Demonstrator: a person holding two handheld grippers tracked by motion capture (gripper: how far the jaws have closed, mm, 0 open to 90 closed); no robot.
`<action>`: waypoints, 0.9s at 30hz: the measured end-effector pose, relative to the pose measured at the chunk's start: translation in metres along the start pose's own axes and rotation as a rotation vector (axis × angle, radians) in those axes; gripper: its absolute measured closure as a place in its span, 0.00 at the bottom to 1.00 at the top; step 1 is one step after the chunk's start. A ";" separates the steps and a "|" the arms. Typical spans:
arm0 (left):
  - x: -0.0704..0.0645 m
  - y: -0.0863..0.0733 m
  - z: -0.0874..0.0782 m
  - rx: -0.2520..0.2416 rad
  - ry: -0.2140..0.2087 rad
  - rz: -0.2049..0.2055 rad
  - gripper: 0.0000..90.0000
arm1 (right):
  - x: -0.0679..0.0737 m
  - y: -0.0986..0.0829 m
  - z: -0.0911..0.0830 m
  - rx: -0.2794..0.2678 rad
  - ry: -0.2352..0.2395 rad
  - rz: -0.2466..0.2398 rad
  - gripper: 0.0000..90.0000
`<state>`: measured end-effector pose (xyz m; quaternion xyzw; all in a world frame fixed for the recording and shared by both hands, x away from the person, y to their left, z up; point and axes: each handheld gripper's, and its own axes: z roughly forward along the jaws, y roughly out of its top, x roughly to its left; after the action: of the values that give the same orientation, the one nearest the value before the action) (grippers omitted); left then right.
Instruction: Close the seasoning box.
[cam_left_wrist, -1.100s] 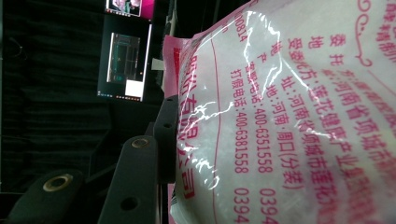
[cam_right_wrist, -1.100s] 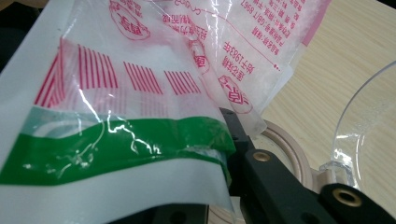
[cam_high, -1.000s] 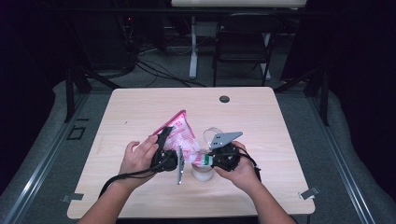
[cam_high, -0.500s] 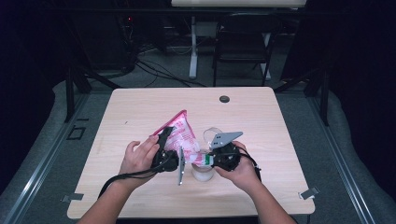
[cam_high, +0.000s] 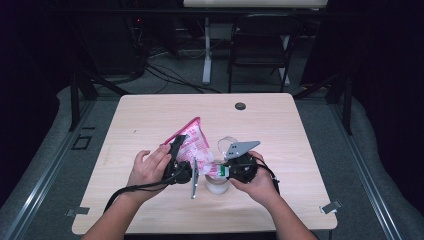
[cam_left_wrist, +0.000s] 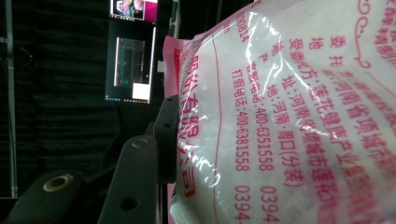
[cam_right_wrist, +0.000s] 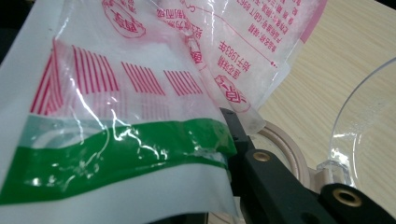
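A pink and white plastic bag (cam_high: 194, 145) of white granules hangs tilted over a small beige jar (cam_high: 217, 186) near the table's front edge. My left gripper (cam_high: 179, 161) is shut on the bag's upper side. In the left gripper view, one black jaw presses against the bag (cam_left_wrist: 289, 121) and the other is hidden behind it. My right gripper (cam_high: 223, 171) is shut on the bag's lower corner, by the green band (cam_right_wrist: 116, 158). That corner sits just above the jar rim (cam_right_wrist: 292, 156). The jar's clear flip lid (cam_right_wrist: 369, 116) stands open.
The light wooden table (cam_high: 300, 135) has bare room at the back and on both sides. A small black disc (cam_high: 240, 106) lies near its far edge. Beyond the table stand a dark chair (cam_high: 260, 47) and floor cables.
The bag and both grippers have shifted very slightly to the right. The grips are unchanged.
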<state>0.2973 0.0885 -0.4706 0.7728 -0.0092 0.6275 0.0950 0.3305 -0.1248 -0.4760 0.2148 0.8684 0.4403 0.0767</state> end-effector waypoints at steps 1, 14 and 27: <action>0.000 0.000 0.000 0.003 0.003 0.002 0.69 | 0.000 0.000 0.000 0.000 0.001 0.000 1.00; 0.001 0.001 -0.001 0.003 0.002 0.012 0.69 | 0.000 0.000 0.001 0.000 -0.003 0.001 1.00; 0.002 0.004 -0.001 0.003 0.005 0.031 0.69 | -0.002 0.000 0.000 -0.003 -0.003 0.006 1.00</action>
<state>0.2964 0.0850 -0.4680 0.7710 -0.0199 0.6310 0.0841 0.3319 -0.1257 -0.4759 0.2179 0.8670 0.4416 0.0771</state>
